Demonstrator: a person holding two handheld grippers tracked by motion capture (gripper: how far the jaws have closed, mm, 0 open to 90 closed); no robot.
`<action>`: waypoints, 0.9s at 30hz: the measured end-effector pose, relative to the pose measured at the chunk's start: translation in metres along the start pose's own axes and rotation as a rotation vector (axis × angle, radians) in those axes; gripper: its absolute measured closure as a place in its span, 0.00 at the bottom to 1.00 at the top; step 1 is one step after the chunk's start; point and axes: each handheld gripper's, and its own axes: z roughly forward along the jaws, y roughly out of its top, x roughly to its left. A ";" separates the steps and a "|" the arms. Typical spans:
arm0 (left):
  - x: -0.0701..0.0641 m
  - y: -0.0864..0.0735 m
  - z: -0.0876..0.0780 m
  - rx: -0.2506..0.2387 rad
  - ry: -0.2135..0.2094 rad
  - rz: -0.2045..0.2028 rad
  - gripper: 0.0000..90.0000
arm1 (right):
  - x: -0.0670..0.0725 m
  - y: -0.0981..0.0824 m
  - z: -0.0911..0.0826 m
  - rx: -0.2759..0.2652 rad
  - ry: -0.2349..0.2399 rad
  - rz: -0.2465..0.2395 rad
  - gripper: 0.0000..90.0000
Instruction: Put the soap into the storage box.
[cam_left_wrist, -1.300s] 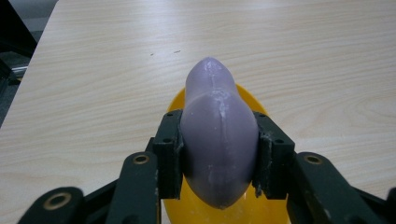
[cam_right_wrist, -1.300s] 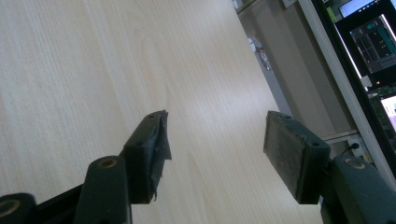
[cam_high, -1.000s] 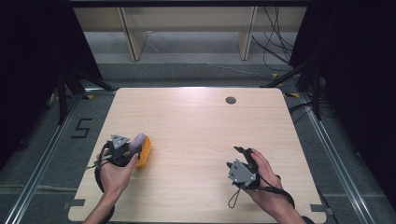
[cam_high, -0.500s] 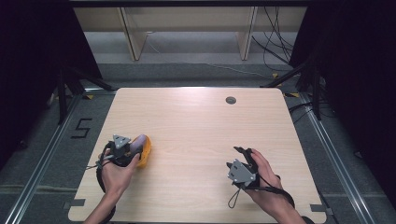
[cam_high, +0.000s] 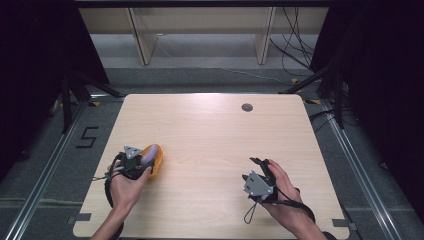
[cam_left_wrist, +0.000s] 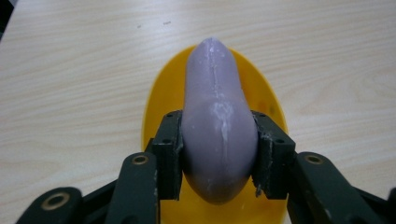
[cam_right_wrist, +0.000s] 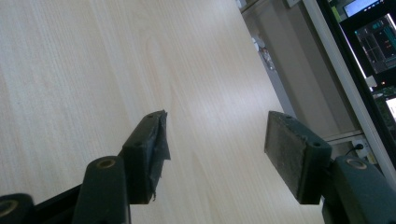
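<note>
**Left gripper view: purple piece clamped over a yellow dish**

Left gripper view shows the left gripper (cam_left_wrist: 219, 149) clenched on a smooth, elongated pale-purple eggplant-shaped object (cam_left_wrist: 217, 116), one jaw pressed to each flank near its thicker near end. The object sits directly over a shallow yellow oval plastic dish (cam_left_wrist: 159, 98); whether it rests in the dish or hangs just above cannot be told. Both lie near the left front of the light wooden table (cam_high: 220, 135).

The object looks light, rigid and somewhat slick, with a moulded seam and whitish scuffs, so it may slip forward; gripping across the widest part, as now, seems soundest.

The right gripper (cam_right_wrist: 215, 140), jaws spread and empty, hovers low over bare tabletop at the right front.
</note>
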 end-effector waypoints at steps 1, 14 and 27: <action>0.000 0.000 0.001 0.018 -0.008 0.003 0.65 | 0.000 0.000 0.000 0.002 0.000 0.002 0.44; -0.001 0.001 -0.005 0.014 -0.032 0.020 0.55 | 0.001 -0.001 0.000 0.006 0.007 0.003 0.44; 0.004 -0.010 -0.039 -0.049 -0.104 0.081 0.39 | 0.001 -0.002 0.000 0.014 0.011 0.003 0.43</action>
